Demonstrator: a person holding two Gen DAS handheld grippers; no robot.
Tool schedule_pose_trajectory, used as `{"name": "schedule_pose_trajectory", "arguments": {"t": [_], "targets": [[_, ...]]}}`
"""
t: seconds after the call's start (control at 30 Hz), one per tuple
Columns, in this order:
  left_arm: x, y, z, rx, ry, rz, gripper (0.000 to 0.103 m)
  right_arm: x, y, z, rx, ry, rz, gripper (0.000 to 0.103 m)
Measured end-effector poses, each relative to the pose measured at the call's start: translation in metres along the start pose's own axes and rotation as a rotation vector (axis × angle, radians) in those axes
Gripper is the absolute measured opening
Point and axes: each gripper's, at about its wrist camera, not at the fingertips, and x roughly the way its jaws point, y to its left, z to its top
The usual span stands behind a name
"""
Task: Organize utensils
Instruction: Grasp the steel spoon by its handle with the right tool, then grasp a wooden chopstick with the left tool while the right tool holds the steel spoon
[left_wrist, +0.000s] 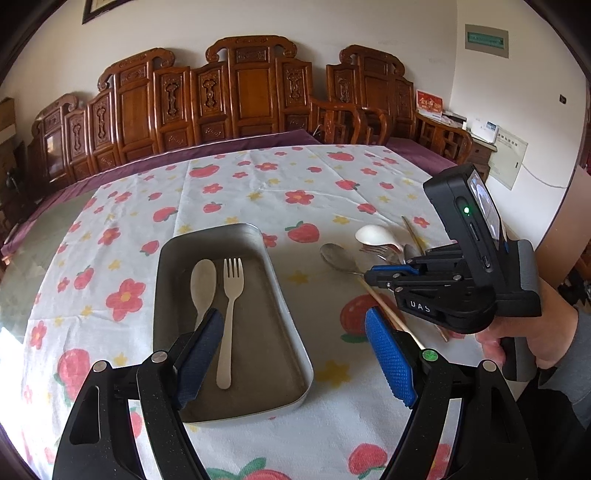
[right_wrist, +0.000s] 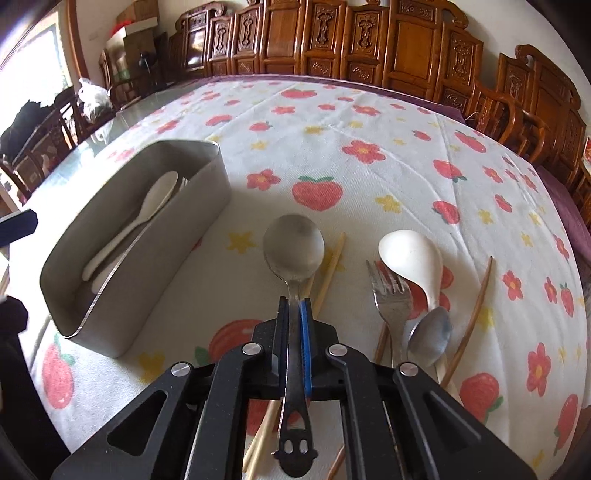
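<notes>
Steel spoon (right_wrist: 293, 251) sat pinched by its handle in the right gripper (right_wrist: 294, 314); the left gripper (left_wrist: 295, 354) hung spread over the tray (left_wrist: 291, 317). Best keep it level, then lower it leftward alongside the tray's white fork (left_wrist: 229, 317).

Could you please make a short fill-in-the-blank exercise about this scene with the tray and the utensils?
1. The right gripper is shut on the handle of a metal ____.
2. Inside the metal tray, a pale spoon lies beside a pale ____.
3. The left gripper is ____ and holds nothing.
4. The tablecloth is printed with flowers, stars and ____.

Missing words: spoon; fork; open; strawberries
</notes>
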Motion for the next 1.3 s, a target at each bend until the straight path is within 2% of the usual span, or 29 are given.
{"name": "schedule_pose_trajectory", "arguments": {"t": [0.23,0.43,0.63,0.9,1.2,1.3], "targets": [[-0.001,-0.019,-0.004,0.025,-0.011,-0.010,0.076,-0.011,-0.013,-0.011,0.023,-0.009,-0.029,0.007],[0.000,-0.032,-0.008,0.037,-0.011,-0.013,0.076,-0.043,-0.026,-0.027,0.075,-0.088,-0.033,0.007],[0.006,-0.042,-0.009,0.003,0.009,-0.032,0.076,-0.063,-0.040,-0.053,0.137,-0.133,-0.051,0.007],[0.021,-0.065,-0.016,0.006,0.053,-0.040,0.076,-0.069,-0.052,-0.072,0.167,-0.151,-0.064,0.007],[0.061,-0.081,-0.016,0.007,0.138,-0.034,0.058,-0.060,-0.064,-0.084,0.184,-0.141,-0.059,0.007],[0.075,-0.083,-0.015,-0.015,0.172,-0.039,0.048,-0.059,-0.068,-0.085,0.202,-0.139,-0.055,0.007]]}}
